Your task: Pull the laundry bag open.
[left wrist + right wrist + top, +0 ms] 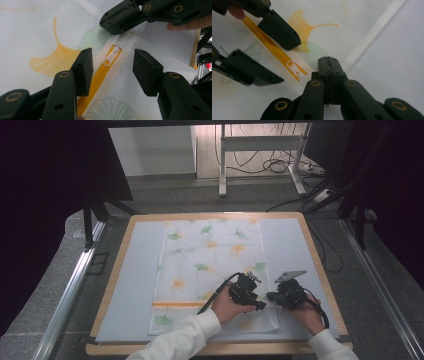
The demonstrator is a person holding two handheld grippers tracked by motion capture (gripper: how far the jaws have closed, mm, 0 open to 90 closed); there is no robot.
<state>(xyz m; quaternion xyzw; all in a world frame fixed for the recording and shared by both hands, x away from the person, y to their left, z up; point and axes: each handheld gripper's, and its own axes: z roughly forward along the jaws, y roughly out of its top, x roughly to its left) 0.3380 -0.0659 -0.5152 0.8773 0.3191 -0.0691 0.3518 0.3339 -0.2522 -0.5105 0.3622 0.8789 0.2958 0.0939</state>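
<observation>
- While the white zipper pull (110,58) lies flat on the orange zipper tape (96,81), it sits between the pads of the left gripper (112,72) but untouched by either, just short of the tape's end.
- Judgement: the step in hand is to take the pull. Best done by lowering the left pads so they straddle the tab alone, then closing squarely on it without pinching cloth underneath.
- Left gripper state: jaws about half open, nothing held.
- Right gripper (328,60): jaws fully together, tips pressed down at the pillowcase's (210,270) seam, just beyond the zipper's end; whether cloth is nipped between them I cannot tell. Judgement: it should anchor the fabric there so a drag on the pull does not bunch the case.
- The pillowcase: white, thin, printed with orange and green ginkgo leaves, spread flat on a pale mat (135,270); the zipper runs across near the edge closest to the person.
- The mat rests on a wood-rimmed table (320,265).
</observation>
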